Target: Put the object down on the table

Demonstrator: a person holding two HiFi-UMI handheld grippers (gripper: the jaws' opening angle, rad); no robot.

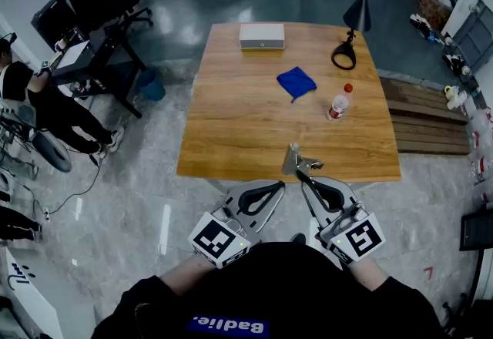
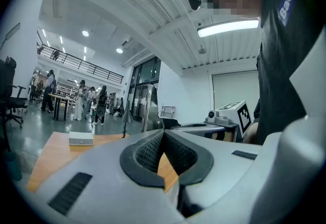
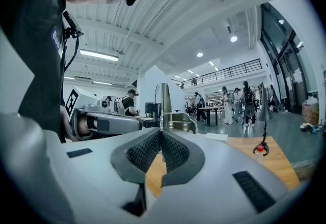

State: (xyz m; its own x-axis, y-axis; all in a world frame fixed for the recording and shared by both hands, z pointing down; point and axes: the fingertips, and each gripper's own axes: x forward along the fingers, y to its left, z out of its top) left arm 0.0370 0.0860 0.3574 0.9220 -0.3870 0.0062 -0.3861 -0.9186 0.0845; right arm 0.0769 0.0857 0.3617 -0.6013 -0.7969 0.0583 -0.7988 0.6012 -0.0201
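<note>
Head view showed the right gripper (image 1: 302, 175) clenched on a metal clip (image 1: 296, 159) at the table's (image 1: 231, 137) near edge, the left gripper (image 1: 280, 186) closed tip to tip.

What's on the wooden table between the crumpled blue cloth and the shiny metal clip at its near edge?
Nothing: the head view shows only bare wooden table between the crumpled blue cloth and the shiny metal clip.
</note>
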